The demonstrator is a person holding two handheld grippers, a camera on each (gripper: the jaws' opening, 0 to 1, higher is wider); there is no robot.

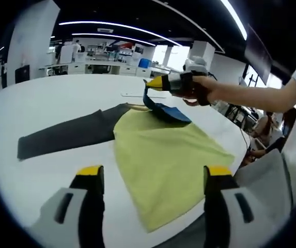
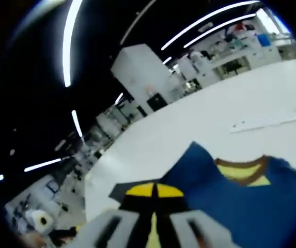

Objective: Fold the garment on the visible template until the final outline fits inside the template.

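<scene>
Looking along the left gripper [image 1: 155, 178] in the left gripper view, its two yellow-tipped fingers [image 1: 90, 171] stood wide apart at 7 and 5 o'clock, holding nothing. The garment [image 1: 163, 155] lay flat on the white table [image 1: 44, 108] just beyond and between the fingertips, apart from both. Its near part was yellow-green, with one corner reaching down toward 6 o'clock between the fingers. A dark grey sleeve [image 1: 65, 135] stretched away from the yellow-green body toward 9 o'clock, flat on the table. Whether a template lay under the cloth could not be told.

Farther off, at about 1 o'clock, the right gripper [image 1: 155, 83] was held in a person's hand [image 1: 204, 90], the forearm running out toward 3 o'clock. Its yellow tips were closed together on a blue part of the garment [image 1: 163, 109], which was lifted clear of the table at the grip and folded over onto the far edge of the yellow-green body. A pale flat strip [image 1: 137, 95] lay on the table beyond it. Desks and lit ceiling strips stood in the far background.

In the right gripper view, the right gripper's [image 2: 154, 192] yellow tips met at 6 o'clock, pinched shut on the blue cloth [image 2: 240, 206]. The blue fabric spread from the tips toward 4 o'clock, with a brown-edged neckline and a yellow patch [image 2: 240, 173] showing near 3 o'clock. Beyond it the table [image 2: 189, 124] ran toward 1 o'clock.
</scene>
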